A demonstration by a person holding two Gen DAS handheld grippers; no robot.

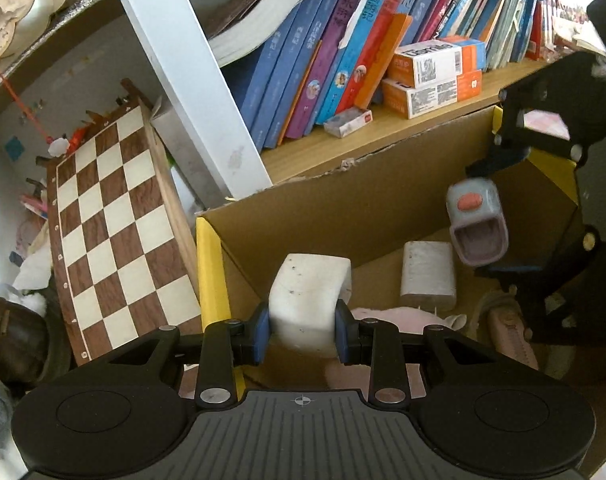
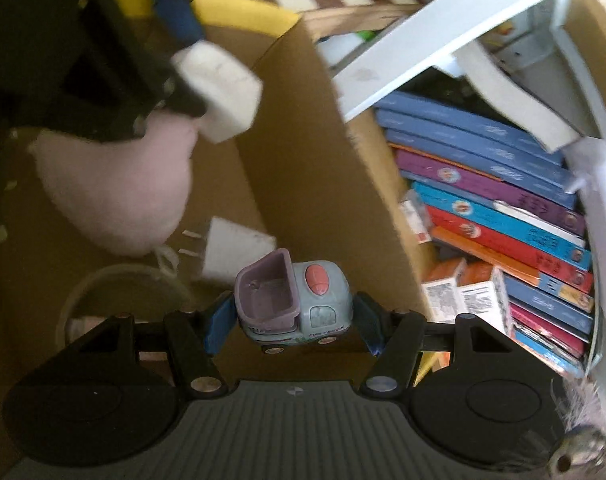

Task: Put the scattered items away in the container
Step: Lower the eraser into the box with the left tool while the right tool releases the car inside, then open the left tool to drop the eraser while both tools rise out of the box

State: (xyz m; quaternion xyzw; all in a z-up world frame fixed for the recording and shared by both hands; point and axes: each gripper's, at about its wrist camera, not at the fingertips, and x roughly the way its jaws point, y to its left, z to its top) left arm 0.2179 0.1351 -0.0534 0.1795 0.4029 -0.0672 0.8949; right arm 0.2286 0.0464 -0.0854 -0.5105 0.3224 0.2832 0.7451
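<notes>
My left gripper (image 1: 303, 334) is shut on a white foam block (image 1: 309, 298) and holds it over the open cardboard box (image 1: 303, 204). My right gripper (image 2: 291, 326) has its jaws spread, with a grey-blue toy truck (image 2: 299, 304) between the blue pads (image 2: 219, 322) with gaps on both sides, above the box interior. The truck also shows in the left wrist view (image 1: 477, 222) under the right gripper (image 1: 499, 216). The held block shows in the right wrist view (image 2: 223, 88). Inside the box lie a second white block (image 1: 427, 274), a pink plush (image 2: 119, 192) and a clear round container (image 2: 123, 300).
The box has yellow corner flaps (image 1: 211, 272). A chessboard (image 1: 115, 232) leans at its left. A wooden shelf with books (image 1: 335, 60) and small cartons (image 1: 435, 76) runs behind it, with a white post (image 1: 191, 80) in front. A pink shoe (image 1: 511, 336) lies in the box.
</notes>
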